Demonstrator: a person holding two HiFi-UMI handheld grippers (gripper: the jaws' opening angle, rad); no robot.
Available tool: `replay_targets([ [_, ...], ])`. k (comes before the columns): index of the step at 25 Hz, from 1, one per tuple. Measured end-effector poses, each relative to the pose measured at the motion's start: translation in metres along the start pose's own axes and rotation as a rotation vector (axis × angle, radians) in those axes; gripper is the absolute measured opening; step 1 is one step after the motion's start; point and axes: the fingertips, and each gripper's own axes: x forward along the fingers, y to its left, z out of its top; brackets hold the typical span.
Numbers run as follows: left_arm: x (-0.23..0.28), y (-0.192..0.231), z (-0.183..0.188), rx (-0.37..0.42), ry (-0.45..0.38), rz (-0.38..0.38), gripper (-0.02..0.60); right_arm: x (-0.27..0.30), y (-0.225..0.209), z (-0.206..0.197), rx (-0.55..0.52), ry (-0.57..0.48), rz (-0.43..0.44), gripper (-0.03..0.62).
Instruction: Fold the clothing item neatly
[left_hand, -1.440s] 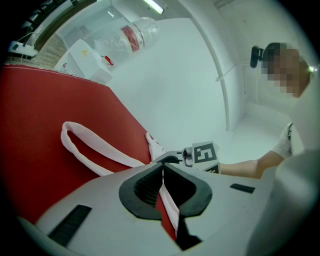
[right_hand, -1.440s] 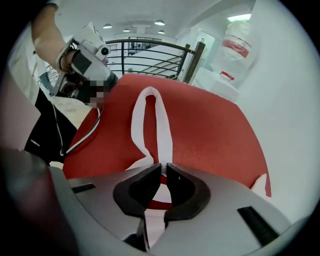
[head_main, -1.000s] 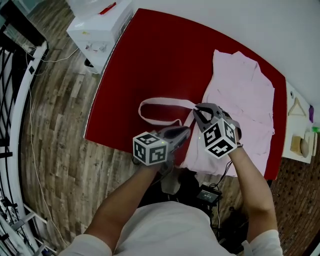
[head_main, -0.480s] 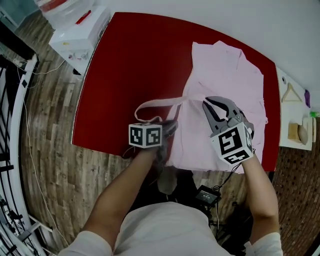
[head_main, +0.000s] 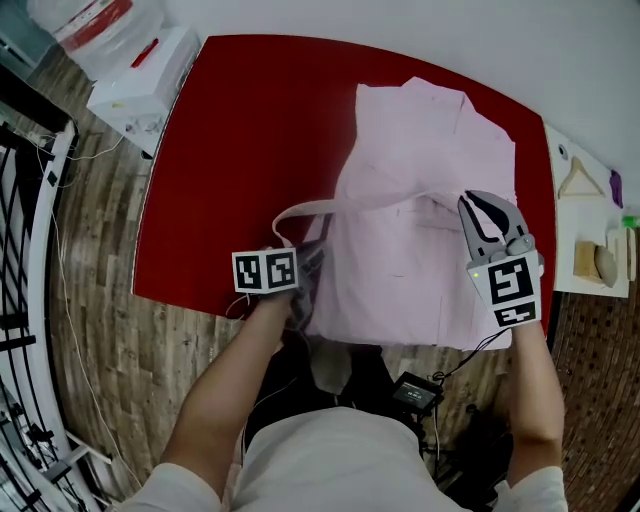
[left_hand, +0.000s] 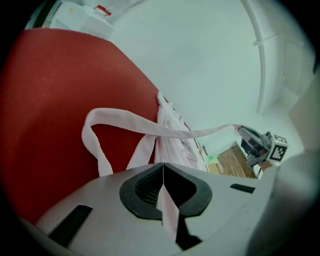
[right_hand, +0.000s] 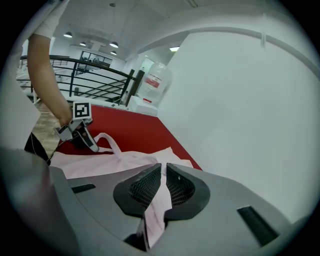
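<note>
— Where's the pink garment (head_main: 400, 190)?
— Flat on the red table's (head_main: 230, 120) right half, long axis running from near edge to far edge.
— Grippers?
— Left gripper (head_main: 316, 256) is clamped on one strap (head_main: 345, 204) end at the near edge. Right gripper (head_main: 487, 203) pinches the other end above the garment's right side.
</note>
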Motion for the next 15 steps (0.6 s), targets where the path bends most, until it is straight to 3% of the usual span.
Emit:
replay_targets([
  [9,-0.004,0.013,0.004,0.022,-0.004,0.123,0.006,-0.029,-0.056,-0.102,0.127,0.108,-0.078,0.041],
  [15,-0.014,0.014,0.012,0.131,-0.031,0.244,0.006,-0.034,-0.081,-0.190,0.248,0.211,-0.108,0.041],
])
